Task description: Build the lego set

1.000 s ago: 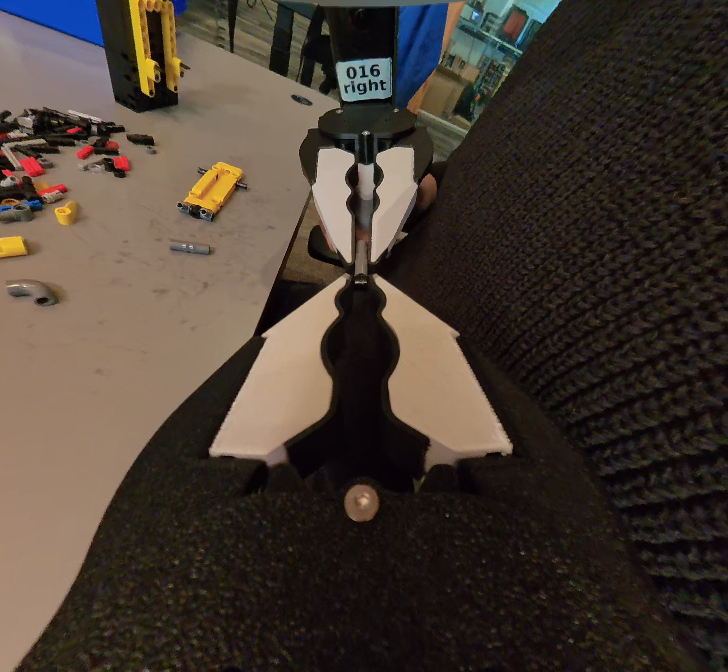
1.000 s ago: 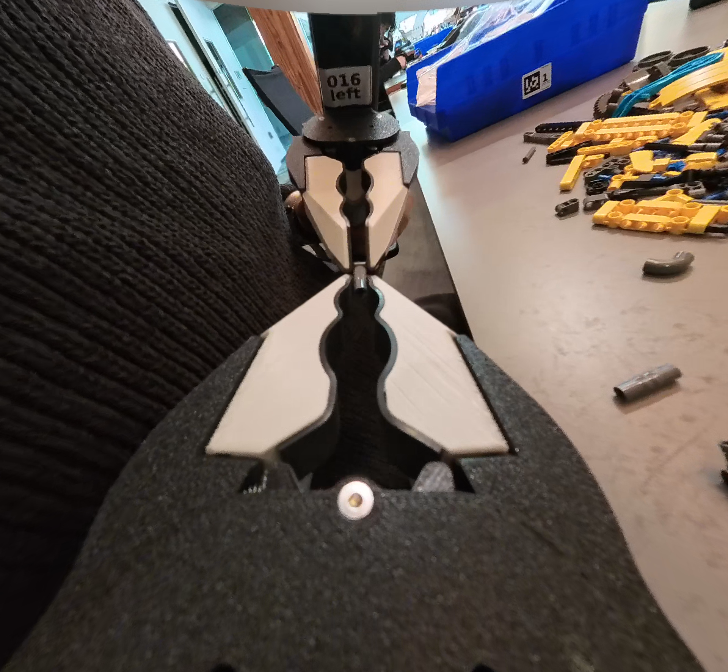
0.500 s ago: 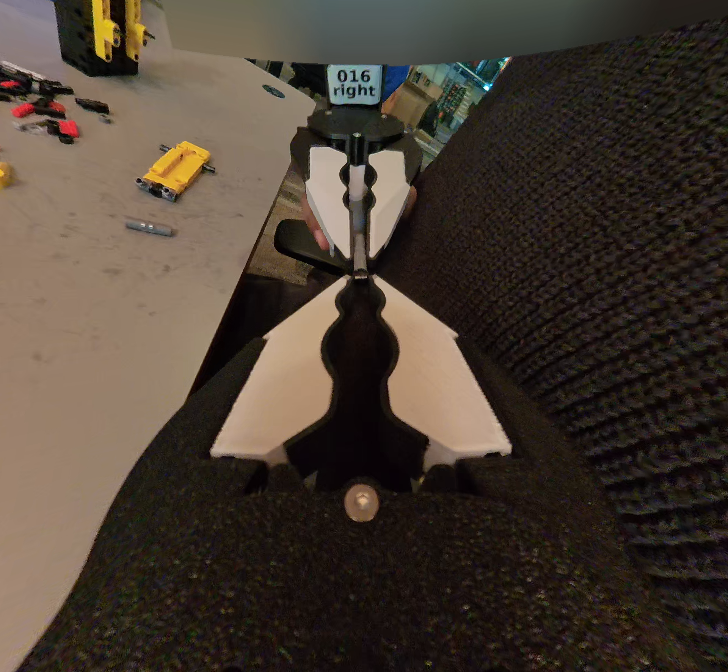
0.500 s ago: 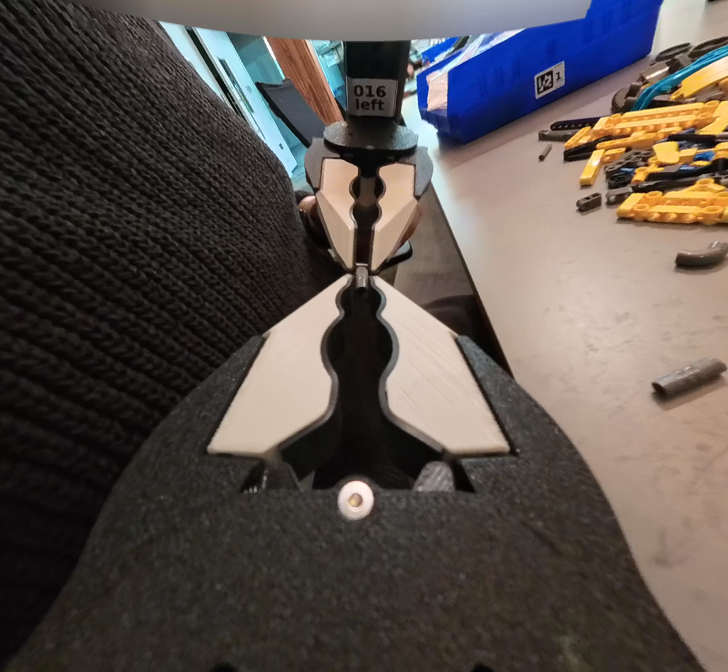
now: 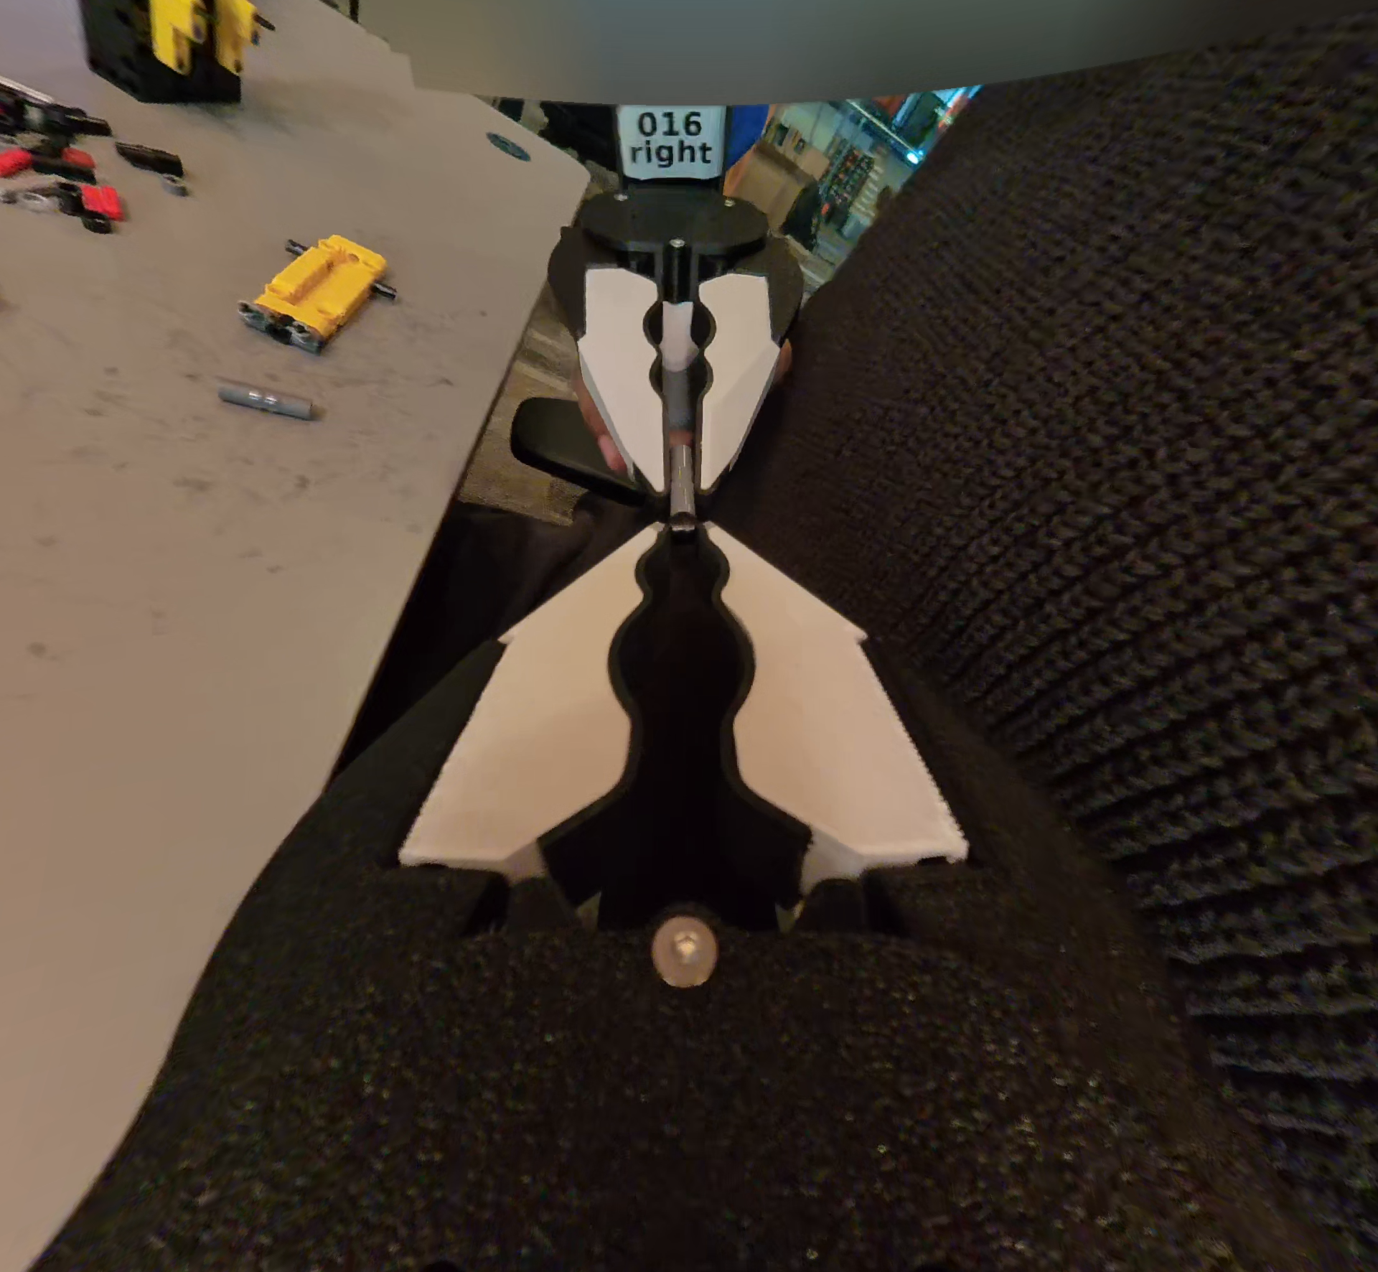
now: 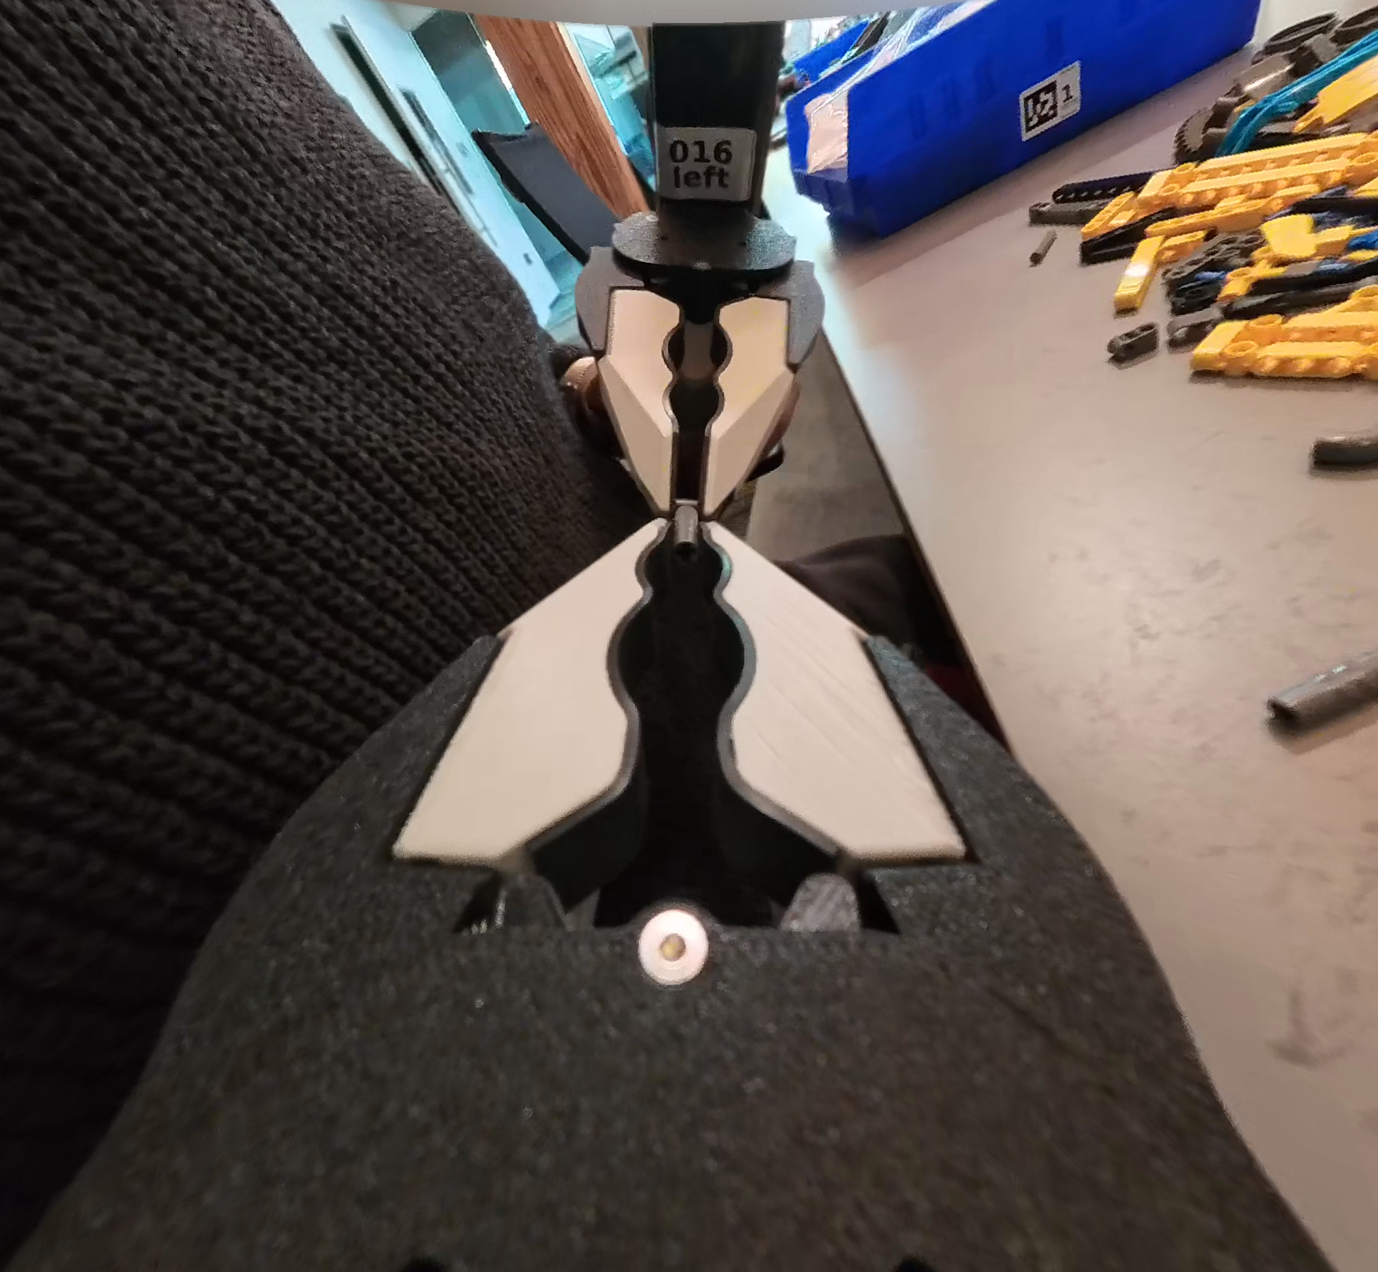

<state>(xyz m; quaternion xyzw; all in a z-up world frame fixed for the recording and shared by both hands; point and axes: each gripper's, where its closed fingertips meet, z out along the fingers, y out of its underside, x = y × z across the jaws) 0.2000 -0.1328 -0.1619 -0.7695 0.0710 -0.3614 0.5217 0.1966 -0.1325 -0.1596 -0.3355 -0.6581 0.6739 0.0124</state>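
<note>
Left gripper (image 5: 682, 528) and right gripper (image 6: 686, 528) met tip to tip, fingers pinched on one grey pin (image 5: 680, 483); each bore a white printed label (image 6: 702, 164).

Place: a workshop or lab bench is shown.
Surface: a scuffed grey table (image 5: 186, 565) is seen.
Parts: yellow and black toy building pieces (image 6: 1268, 281) are scattered on it.
Storage: a blue parts bin (image 6: 1044, 80) is set at the table's edge.
Background: shelving is glimpsed, blurred.

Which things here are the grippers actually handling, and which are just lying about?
Handled: grey pin, held tip to tip by the shut left gripper and right gripper.
Lying about: yellow frame, grey connector, yellow beams, blue bin, all on the table.
</note>
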